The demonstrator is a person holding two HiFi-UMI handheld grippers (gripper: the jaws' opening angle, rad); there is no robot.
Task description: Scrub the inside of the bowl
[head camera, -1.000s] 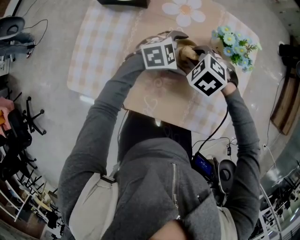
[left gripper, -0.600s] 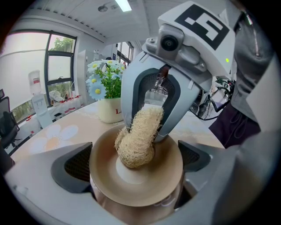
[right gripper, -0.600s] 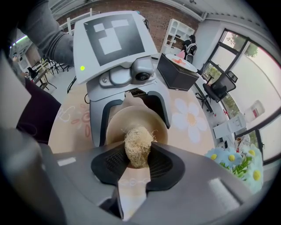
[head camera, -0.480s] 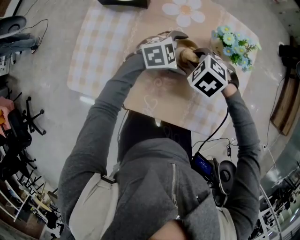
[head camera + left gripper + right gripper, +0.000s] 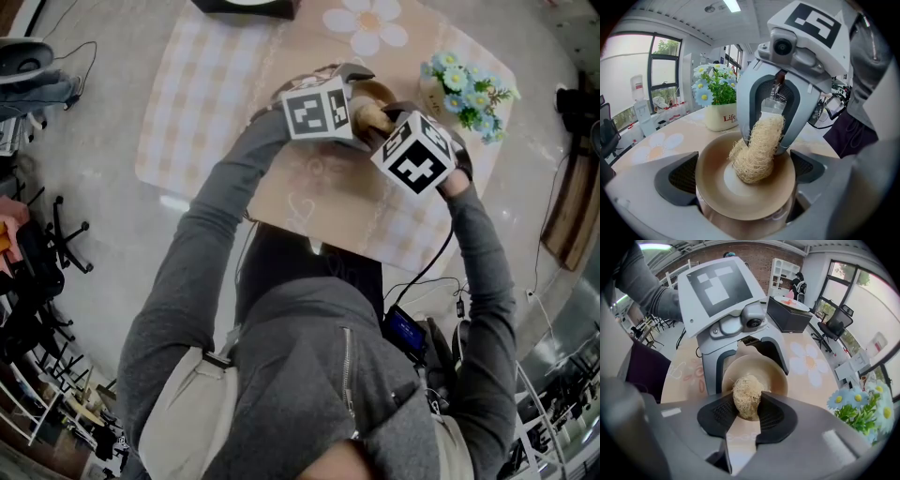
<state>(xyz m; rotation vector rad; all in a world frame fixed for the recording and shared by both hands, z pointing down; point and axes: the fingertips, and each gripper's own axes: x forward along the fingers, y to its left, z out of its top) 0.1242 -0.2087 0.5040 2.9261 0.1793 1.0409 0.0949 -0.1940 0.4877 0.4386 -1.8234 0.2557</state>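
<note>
A tan bowl (image 5: pixel 740 197) is gripped between the dark pads (image 5: pixel 677 180) of my left gripper (image 5: pixel 743 187), tilted toward its camera. My right gripper (image 5: pixel 764 143) reaches down into the bowl, shut on a pale straw-coloured loofah scrubber (image 5: pixel 754 157) whose lower end presses on the bowl's inside. In the right gripper view the scrubber (image 5: pixel 746 401) sits between that gripper's black pads (image 5: pixel 719 416), with the bowl (image 5: pixel 761 369) just beyond. In the head view both marker cubes, left (image 5: pixel 319 108) and right (image 5: pixel 414 150), meet over the table and mostly cover the bowl (image 5: pixel 380 91).
A white pot of blue and white daisies (image 5: pixel 464 86) stands just right of the grippers, close behind the bowl (image 5: pixel 717 110). A black box (image 5: pixel 787 310) sits at the table's far edge. The tablecloth (image 5: pixel 202 94) stretches left. Office chairs (image 5: pixel 42 244) and cables crowd the floor.
The right gripper has shifted slightly up and left with the scrubber inside the bowl. The left gripper and bowl stay almost still.
</note>
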